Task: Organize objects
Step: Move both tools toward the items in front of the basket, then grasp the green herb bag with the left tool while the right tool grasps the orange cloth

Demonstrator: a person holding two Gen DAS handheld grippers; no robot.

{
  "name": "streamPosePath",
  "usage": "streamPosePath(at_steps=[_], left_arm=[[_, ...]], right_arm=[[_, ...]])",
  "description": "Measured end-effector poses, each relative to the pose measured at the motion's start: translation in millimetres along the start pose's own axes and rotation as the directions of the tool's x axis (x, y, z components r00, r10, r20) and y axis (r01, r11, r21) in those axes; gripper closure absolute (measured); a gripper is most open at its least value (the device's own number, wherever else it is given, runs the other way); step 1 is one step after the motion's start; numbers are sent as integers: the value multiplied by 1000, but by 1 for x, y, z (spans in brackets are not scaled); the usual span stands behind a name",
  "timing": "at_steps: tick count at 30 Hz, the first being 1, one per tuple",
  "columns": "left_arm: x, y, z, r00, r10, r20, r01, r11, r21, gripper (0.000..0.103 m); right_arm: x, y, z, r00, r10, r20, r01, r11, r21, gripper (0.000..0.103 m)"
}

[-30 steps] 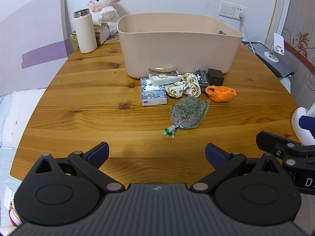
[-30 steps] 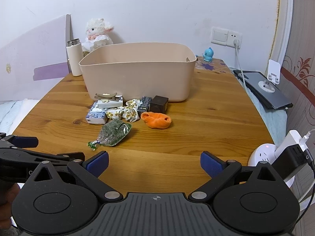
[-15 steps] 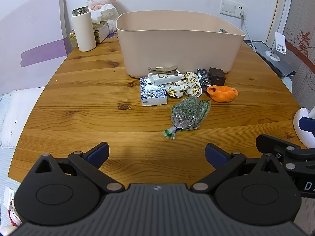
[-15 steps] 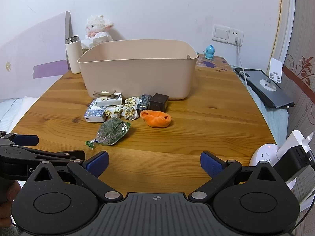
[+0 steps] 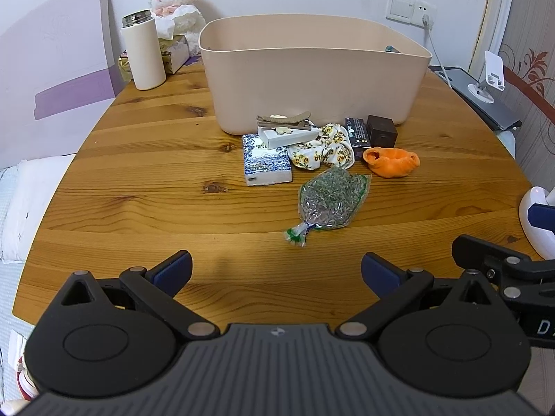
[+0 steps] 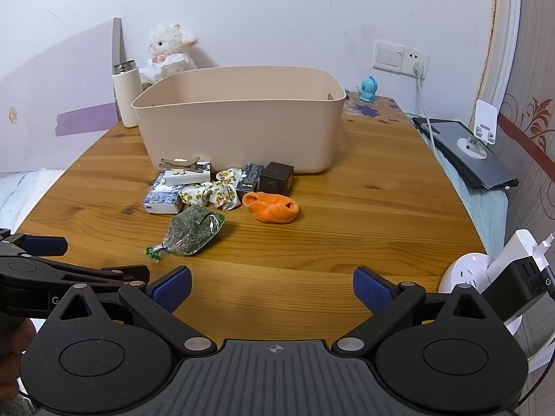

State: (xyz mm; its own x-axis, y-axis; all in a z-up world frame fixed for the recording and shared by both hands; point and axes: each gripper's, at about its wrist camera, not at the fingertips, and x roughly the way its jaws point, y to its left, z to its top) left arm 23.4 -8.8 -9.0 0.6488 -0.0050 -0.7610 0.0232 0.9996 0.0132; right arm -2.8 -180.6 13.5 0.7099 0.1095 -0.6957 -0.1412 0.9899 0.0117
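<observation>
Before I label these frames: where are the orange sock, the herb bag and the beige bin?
orange sock (image 5: 391,166), left wrist view, middle.
herb bag (image 5: 331,199), left wrist view, filled body.
beige bin (image 6: 239,140), right wrist view, front wall.

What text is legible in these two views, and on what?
"D": white letter on the right gripper's body, cut off at the frame edge.
"G": on the left gripper's body, rest hidden.
Tissue pack: one large blue character on top, blurred.
Dark box: print too small.
White box: no print legible.
</observation>
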Motion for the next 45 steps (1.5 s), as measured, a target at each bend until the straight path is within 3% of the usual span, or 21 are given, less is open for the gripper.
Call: streamPosePath(at_steps=[21, 39, 45], left_arm=[[17, -2, 7, 1000, 1, -17, -1, 1000, 5, 0], [75, 4, 26, 994, -59, -91, 54, 997, -56, 1], [91, 4, 41, 996, -51, -77, 48, 998, -48, 1]], right_arm=[[16, -2, 6, 1000, -5, -29, 5, 1000, -11, 2], [75, -8, 24, 999, -29, -44, 24, 994, -103, 2], [101, -18, 36, 999, -8, -54, 3, 995, -102, 6]])
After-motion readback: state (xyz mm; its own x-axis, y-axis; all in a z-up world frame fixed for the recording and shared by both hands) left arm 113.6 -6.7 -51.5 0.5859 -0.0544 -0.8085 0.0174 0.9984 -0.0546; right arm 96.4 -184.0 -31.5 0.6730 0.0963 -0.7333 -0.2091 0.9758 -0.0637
